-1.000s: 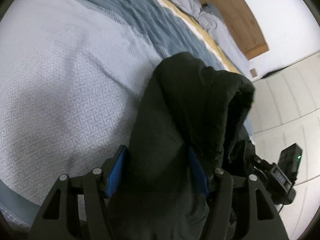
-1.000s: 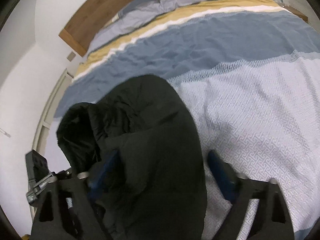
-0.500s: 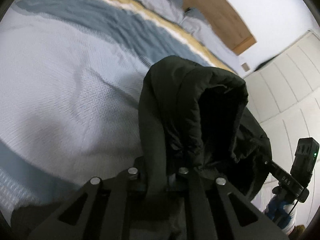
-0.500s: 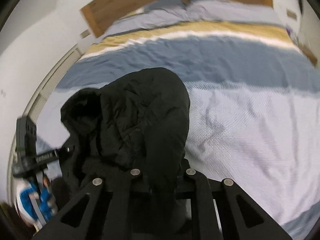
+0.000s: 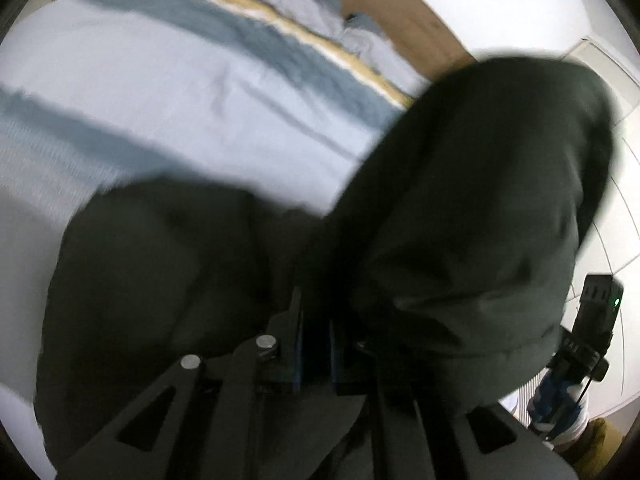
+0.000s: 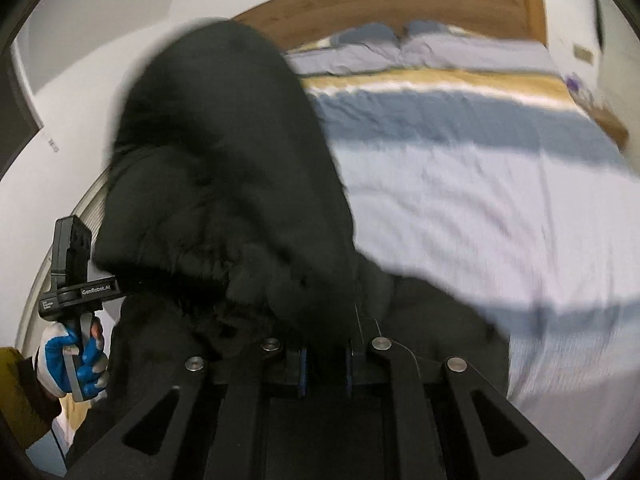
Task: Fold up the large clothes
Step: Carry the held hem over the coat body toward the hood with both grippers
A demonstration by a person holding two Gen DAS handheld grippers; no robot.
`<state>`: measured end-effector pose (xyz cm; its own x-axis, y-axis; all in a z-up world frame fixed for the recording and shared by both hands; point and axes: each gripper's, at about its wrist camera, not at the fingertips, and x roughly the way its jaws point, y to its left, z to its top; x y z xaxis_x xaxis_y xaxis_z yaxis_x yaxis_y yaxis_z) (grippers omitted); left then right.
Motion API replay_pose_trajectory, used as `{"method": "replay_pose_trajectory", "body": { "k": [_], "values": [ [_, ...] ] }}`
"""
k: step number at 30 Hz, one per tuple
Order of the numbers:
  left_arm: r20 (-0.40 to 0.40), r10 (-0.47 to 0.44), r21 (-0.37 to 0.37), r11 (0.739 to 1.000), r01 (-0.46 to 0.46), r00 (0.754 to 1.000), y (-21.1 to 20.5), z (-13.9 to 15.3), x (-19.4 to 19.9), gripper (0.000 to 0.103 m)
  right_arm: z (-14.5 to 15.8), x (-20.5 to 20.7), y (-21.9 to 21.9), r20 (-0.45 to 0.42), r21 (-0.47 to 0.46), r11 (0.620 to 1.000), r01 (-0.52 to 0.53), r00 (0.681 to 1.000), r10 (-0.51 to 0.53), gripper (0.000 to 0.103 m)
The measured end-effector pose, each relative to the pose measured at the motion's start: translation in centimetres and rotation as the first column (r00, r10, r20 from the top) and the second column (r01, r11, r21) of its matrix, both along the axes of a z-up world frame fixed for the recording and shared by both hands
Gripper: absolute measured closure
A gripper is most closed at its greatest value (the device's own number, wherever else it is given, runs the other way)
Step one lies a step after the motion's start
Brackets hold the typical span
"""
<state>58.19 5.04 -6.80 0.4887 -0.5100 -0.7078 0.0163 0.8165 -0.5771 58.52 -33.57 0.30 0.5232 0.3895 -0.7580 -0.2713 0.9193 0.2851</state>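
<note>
A large black padded jacket (image 5: 472, 208) hangs lifted above the bed, bulging up in front of both cameras. My left gripper (image 5: 316, 344) is shut on a fold of it, blue pads pinching the black fabric. In the right wrist view the same jacket (image 6: 224, 168) rises at the left, and my right gripper (image 6: 325, 364) is shut on another fold of it. Each view also catches the other gripper: the right gripper (image 5: 588, 328) with its gloved hand at the lower right, the left gripper (image 6: 76, 276) held by a blue and white gloved hand (image 6: 68, 364).
The bed (image 6: 500, 208) carries a pale patterned cover with blue, white and mustard stripes, grey pillows (image 6: 432, 48) and a wooden headboard (image 6: 400, 4) at the far end. White walls and panelled doors (image 5: 616, 92) stand beside the bed.
Both grippers went from open around the jacket to shut on its folds, then lifted it up and back off the bed. The bed now looks farther away and blurred.
</note>
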Motion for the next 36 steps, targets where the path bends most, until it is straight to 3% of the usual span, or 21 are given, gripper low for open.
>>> {"method": "replay_pose_trajectory", "body": {
  "k": [7, 13, 14, 17, 21, 25, 26, 28, 30, 34, 36],
  "values": [
    [-0.050, 0.029, 0.036, 0.999, -0.027, 0.998, 0.8, -2.7, -4.4, 0.095, -6.2, -4.8, -2.0, -0.102, 0.024, 0.993, 0.117, 0.988, -0.114, 0.088],
    [-0.063, 0.032, 0.079, 0.996, -0.027, 0.998, 1.4, -1.2, -6.8, 0.095, -7.2, -7.1, -2.8, -0.145, 0.019, 0.988, 0.155, 0.978, -0.151, 0.083],
    [-0.062, 0.029, 0.089, 0.996, -0.024, 0.998, 1.3, -0.7, -7.2, 0.095, -6.9, -7.5, -3.0, -0.151, 0.017, 0.988, 0.155, 0.977, -0.151, 0.082],
    [-0.075, 0.032, 0.116, 0.993, -0.023, 0.997, 2.0, 0.4, -8.1, 0.095, -5.3, -8.6, -2.9, -0.148, -0.010, 0.987, 0.158, 0.976, -0.158, 0.066],
    [-0.096, 0.039, 0.129, 0.991, -0.027, 0.995, 3.5, 2.8, -10.3, 0.093, -3.8, -9.4, -4.1, -0.152, -0.031, 0.985, 0.171, 0.973, -0.174, 0.060],
    [-0.060, 0.033, 0.149, 0.989, -0.024, 0.998, 4.4, 6.7, -11.2, 0.092, -0.6, -9.5, -5.1, -0.128, -0.044, 0.984, 0.175, 0.975, -0.179, 0.054],
    [-0.050, 0.032, 0.151, 0.988, -0.024, 0.998, 4.2, 7.6, -10.5, 0.090, 0.5, -8.9, -5.1, -0.115, -0.039, 0.984, 0.176, 0.977, -0.180, 0.051],
    [-0.020, 0.040, 0.140, 0.989, -0.037, 0.999, 3.9, 9.7, -9.1, 0.069, 2.1, -8.5, -5.1, -0.099, -0.025, 0.984, 0.179, 0.979, -0.180, 0.048],
    [0.011, 0.049, 0.122, 0.991, -0.050, 0.999, 3.2, 11.3, -7.9, 0.059, 3.5, -7.3, -4.4, -0.087, -0.009, 0.985, 0.172, 0.981, -0.172, 0.046],
    [0.055, 0.032, 0.103, 0.994, -0.038, 0.998, 0.7, 14.3, -4.7, 0.055, 5.8, -4.7, -1.9, -0.071, 0.027, 0.991, 0.132, 0.989, -0.129, 0.043],
    [0.067, 0.008, 0.100, 0.995, -0.015, 0.998, -0.9, 15.2, -3.3, 0.054, 6.5, -3.5, -0.6, -0.066, 0.031, 0.994, 0.107, 0.992, -0.105, 0.035]
  ]
}}
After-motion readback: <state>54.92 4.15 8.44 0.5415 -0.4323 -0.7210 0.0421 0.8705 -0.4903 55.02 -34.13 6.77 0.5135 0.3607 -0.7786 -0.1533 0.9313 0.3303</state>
